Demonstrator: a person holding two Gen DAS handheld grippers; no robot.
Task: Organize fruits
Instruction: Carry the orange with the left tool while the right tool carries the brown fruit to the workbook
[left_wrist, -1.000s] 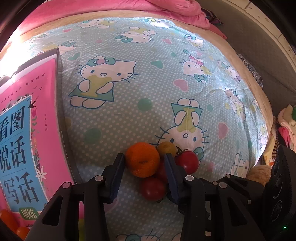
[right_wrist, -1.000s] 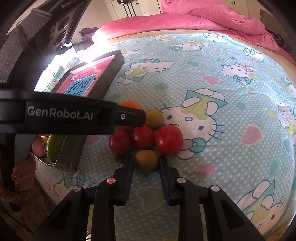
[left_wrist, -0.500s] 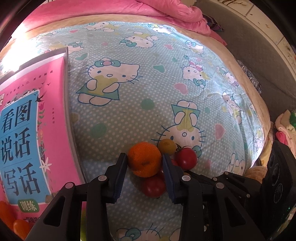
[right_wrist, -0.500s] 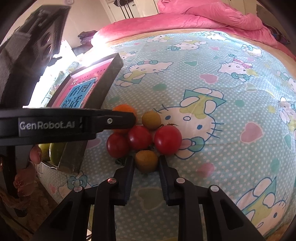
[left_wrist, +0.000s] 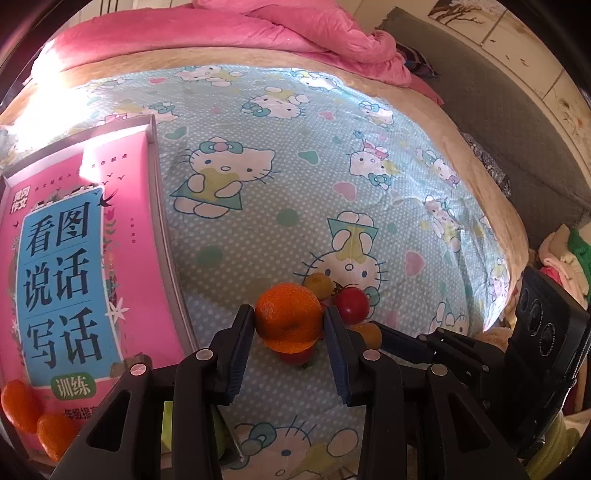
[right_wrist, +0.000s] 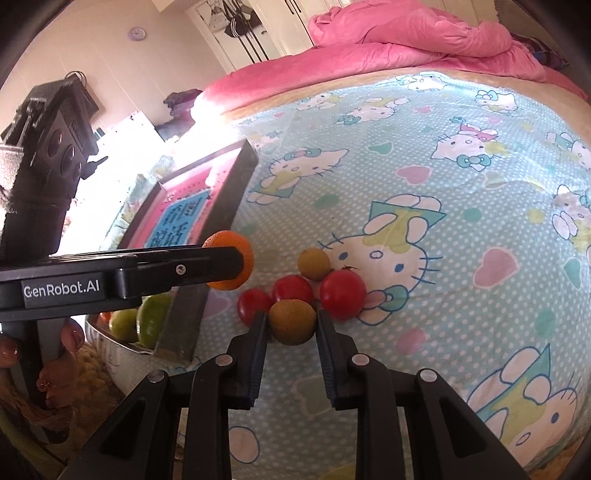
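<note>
Now the left tool (left_wrist: 289, 323) is clamped on the orange (left_wrist: 288, 317), its jaws having just closed in on it, and it has carried the fruit up off the bed sheet (left_wrist: 258, 240) since a second ago; from the right wrist view the orange hangs clear of the pile. Nearby, the right tool (right_wrist: 291, 323) grips a yellow-brown fruit (right_wrist: 291, 321), still low at the cluster's near edge. Just behind sit three red tomatoes (right_wrist: 342, 294) and another yellow fruit (right_wrist: 314, 263), touching one another. Farther left stands the pink-lined box (left_wrist: 92, 258) (two small oranges (left_wrist: 22, 406) already lie in its near corner), likely where the orange goes next. Both picks look secure, so sorting is under way.
</note>
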